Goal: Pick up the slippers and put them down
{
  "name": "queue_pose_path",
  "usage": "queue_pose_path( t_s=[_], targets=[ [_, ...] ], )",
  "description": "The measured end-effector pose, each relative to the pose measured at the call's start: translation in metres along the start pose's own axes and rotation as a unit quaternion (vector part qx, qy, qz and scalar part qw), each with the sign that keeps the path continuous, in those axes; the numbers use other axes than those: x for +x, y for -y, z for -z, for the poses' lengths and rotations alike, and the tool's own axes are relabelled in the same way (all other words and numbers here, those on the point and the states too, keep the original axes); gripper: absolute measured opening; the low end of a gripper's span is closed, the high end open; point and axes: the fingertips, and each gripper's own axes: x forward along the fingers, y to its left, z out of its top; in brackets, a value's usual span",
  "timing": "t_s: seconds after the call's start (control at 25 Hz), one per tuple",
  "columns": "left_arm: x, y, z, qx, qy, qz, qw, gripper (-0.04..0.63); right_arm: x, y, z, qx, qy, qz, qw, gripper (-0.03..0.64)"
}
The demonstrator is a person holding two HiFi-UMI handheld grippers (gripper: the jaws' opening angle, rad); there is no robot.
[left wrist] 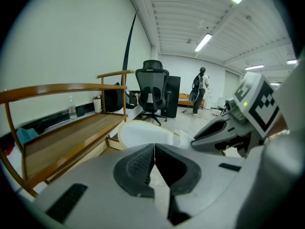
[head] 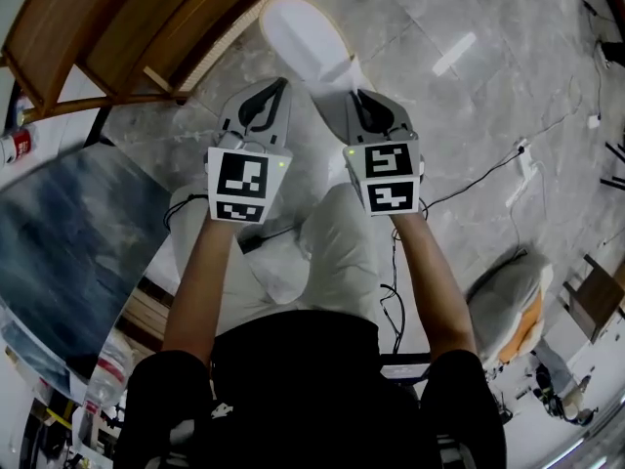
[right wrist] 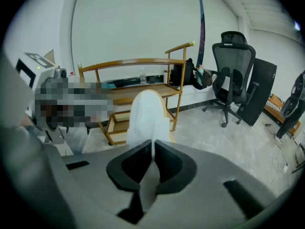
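A white slipper (head: 305, 35) with a tan edge hangs over the marble floor, sole showing. My right gripper (head: 362, 101) is shut on its near end; in the right gripper view the white slipper (right wrist: 147, 113) runs up out of the closed right gripper (right wrist: 153, 146). My left gripper (head: 274, 90) hangs just left of the slipper, shut, with nothing visible between its pads. In the left gripper view the left gripper (left wrist: 154, 149) has its jaws together, and the slipper (left wrist: 143, 131) lies ahead, beside the right gripper (left wrist: 224, 130).
A wooden slatted rack (head: 117, 27) stands close by at the upper left. A black office chair (right wrist: 233, 75) and a standing person (left wrist: 200, 89) are farther off. Cables (head: 488, 174) trail across the floor at right, and a bluish sheet (head: 68, 233) lies at left.
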Motion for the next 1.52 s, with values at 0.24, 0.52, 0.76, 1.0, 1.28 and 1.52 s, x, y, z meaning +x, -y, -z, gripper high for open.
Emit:
queue_pose_path(
  t_s=[0.24, 0.52, 0.76, 1.0, 1.28, 1.52],
  targets=[
    [0.046, 0.007, 0.05, 0.0, 0.005, 0.001, 1.0, 0.005, 0.053, 0.018, 0.05, 0.01, 0.003, 0.002, 1.0, 0.012],
    [0.083, 0.011, 0.098, 0.014, 0.007, -0.007, 0.9999, 0.005, 0.103, 0.028, 0.099, 0.011, 0.014, 0.0, 1.0, 0.012],
    [0.11, 0.021, 0.129, 0.026, 0.007, 0.001, 0.9996, 0.005, 0.132, 0.043, 0.131, 0.016, 0.019, 0.006, 1.0, 0.012],
    [0.13, 0.022, 0.165, 0.019, 0.004, -0.003, 0.9998, 0.005, 0.151, 0.05, 0.164, 0.019, 0.013, 0.005, 1.0, 0.012],
    [0.153, 0.022, 0.207, 0.007, -0.011, -0.009, 0.9999, 0.005, 0.182, 0.059, 0.202, 0.017, -0.008, 0.003, 1.0, 0.012],
    [0.169, 0.013, 0.246, 0.003, -0.029, -0.015, 0.9995, 0.005, 0.21, 0.066, 0.239, 0.019, -0.039, -0.01, 0.999, 0.014]
  ],
)
